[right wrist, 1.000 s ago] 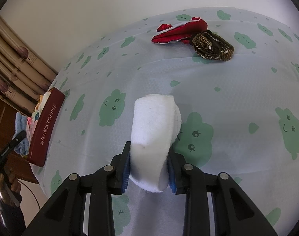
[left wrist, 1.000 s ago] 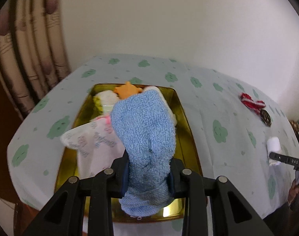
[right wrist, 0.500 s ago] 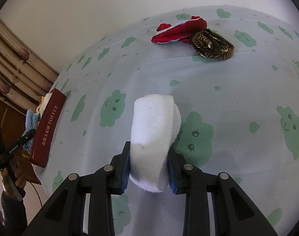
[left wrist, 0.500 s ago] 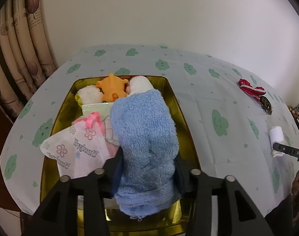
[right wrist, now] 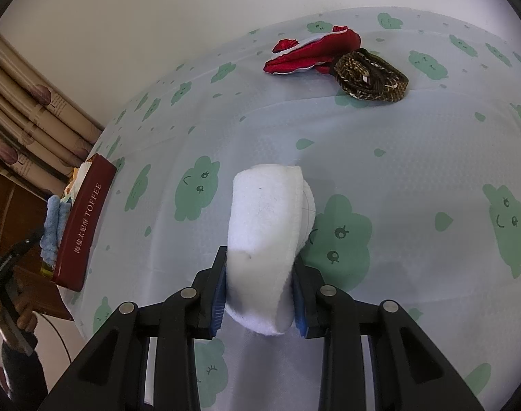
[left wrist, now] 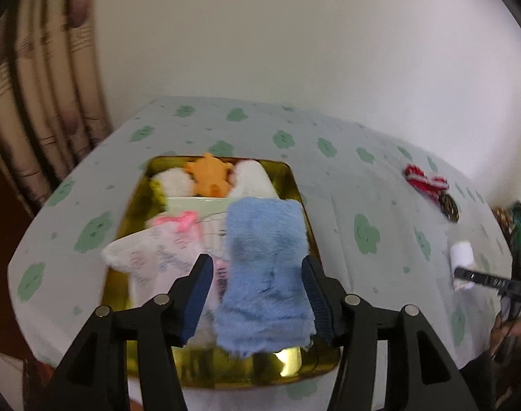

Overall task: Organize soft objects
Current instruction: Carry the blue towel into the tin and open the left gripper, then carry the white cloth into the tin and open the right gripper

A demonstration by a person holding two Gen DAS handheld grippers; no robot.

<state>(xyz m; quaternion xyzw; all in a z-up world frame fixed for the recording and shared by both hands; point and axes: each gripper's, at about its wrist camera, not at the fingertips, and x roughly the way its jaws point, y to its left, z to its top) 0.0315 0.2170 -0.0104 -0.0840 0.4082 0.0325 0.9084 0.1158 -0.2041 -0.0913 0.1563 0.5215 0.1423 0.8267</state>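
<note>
In the left wrist view my left gripper (left wrist: 257, 294) stands open over the gold tin (left wrist: 296, 188). The blue towel (left wrist: 265, 274) lies loose between the spread jaws, on top of the tin's contents. The tin also holds a tissue pack (left wrist: 150, 257), white rolls (left wrist: 174, 181) and an orange toy (left wrist: 209, 174). In the right wrist view my right gripper (right wrist: 258, 291) is shut on a rolled white cloth (right wrist: 267, 236) just above the tablecloth. The tin (right wrist: 84, 222) shows far left there.
A red cloth (right wrist: 311, 54) and a coiled brown patterned band (right wrist: 370, 78) lie at the far side of the table. Curtains (left wrist: 44, 102) hang behind the table's left end. The table edge runs close behind the tin.
My left gripper has opened and let go of the blue towel, which now rests in the tin. The right gripper keeps hold of the white cloth, barely moved.
</note>
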